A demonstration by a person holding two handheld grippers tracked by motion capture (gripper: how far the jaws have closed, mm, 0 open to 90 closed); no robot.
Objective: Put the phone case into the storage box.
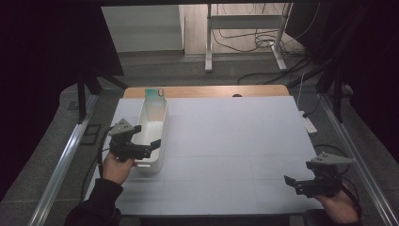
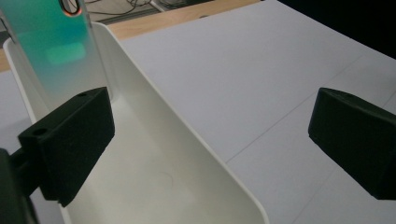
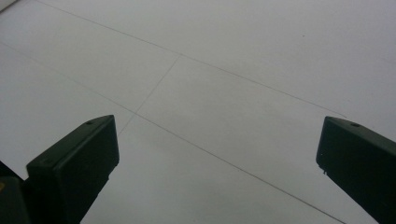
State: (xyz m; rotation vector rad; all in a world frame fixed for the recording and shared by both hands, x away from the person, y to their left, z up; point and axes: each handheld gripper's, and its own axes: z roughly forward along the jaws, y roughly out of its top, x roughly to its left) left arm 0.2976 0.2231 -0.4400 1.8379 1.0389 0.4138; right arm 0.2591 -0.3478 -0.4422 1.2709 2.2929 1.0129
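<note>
A long white bin (image 1: 151,123) lies lengthwise on the left part of the white table (image 1: 235,136). A flat teal packet (image 1: 155,94) stands upright at the bin's far end; in the left gripper view the packet (image 2: 56,46) has a hang hole at its top. My left gripper (image 1: 147,135) is open at the bin's near end. Its jaws straddle the bin's right wall (image 2: 187,135), one inside the bin and one over the table. My right gripper (image 1: 299,173) hovers open near the table's front right corner, with bare table (image 3: 217,93) between its fingers.
A strip of wooden tabletop (image 1: 207,91) shows at the back edge. A white power strip (image 1: 309,124) lies just off the table's right side. A metal stand (image 1: 244,28) and cables are on the floor beyond. Black curtains hang on both sides.
</note>
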